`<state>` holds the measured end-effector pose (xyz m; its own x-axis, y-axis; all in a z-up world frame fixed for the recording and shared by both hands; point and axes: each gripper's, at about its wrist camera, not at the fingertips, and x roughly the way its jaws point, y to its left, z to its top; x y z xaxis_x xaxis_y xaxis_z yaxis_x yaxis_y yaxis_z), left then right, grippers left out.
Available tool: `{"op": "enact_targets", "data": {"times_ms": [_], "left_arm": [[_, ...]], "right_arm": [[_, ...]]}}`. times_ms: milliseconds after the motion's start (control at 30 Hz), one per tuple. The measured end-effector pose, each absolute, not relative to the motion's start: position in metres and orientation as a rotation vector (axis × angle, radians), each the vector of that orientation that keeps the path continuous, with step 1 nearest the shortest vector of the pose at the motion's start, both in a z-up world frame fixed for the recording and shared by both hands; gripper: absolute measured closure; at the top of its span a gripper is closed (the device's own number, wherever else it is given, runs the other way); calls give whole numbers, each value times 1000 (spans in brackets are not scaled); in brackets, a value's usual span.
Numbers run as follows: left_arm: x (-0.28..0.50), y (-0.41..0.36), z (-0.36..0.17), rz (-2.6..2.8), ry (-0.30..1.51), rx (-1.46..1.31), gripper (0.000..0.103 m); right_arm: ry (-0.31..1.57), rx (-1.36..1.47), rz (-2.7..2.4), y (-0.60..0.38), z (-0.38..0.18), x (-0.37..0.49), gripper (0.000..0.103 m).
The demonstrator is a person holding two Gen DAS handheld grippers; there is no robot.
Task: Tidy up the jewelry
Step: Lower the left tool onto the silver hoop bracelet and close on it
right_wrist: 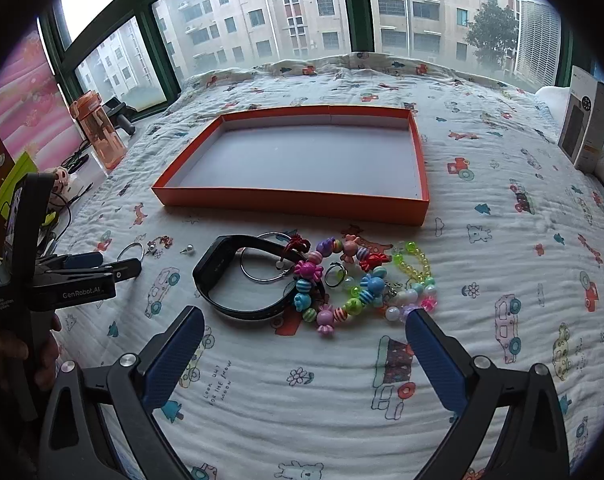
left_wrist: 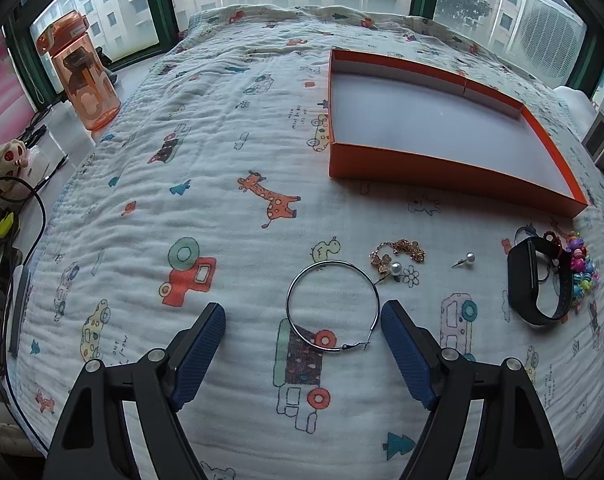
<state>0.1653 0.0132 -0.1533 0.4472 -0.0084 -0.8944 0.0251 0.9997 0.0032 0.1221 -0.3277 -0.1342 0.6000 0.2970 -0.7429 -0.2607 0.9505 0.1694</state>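
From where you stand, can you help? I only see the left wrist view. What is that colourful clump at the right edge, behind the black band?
Observer: It's a bracelet of candy-shaped beads, lying right beside the black band.
Operator: Is there anything else over there?
Observer: Yes, a yellow-green bead bracelet lies further right.
Operator: And the other hand-held gripper?
Observer: The right hand-held gripper is open, with nothing gripped, and points at that pile.
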Motion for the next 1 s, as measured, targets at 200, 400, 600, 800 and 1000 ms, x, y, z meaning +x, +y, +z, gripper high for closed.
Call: {"op": "enact_targets", "data": {"times_ms": [200, 400, 600, 800, 1000], "left_arm": [[168, 13, -153, -24, 1113, 7, 17], [168, 10, -153, -31, 1110, 10, 18], [168, 7, -151, -46, 1097, 19, 34], [166, 8, -149, -59, 1083, 27, 50], [164, 8, -148, -66, 1078, 35, 51]], "right_arm": [[874, 47, 331, -326, -136, 123, 0], [874, 47, 330, -326, -136, 123, 0], [874, 49, 333, -325, -136, 123, 0], [877, 46, 340, -323, -138, 124, 0], [883, 45, 352, -322, -136, 126, 1]]}}
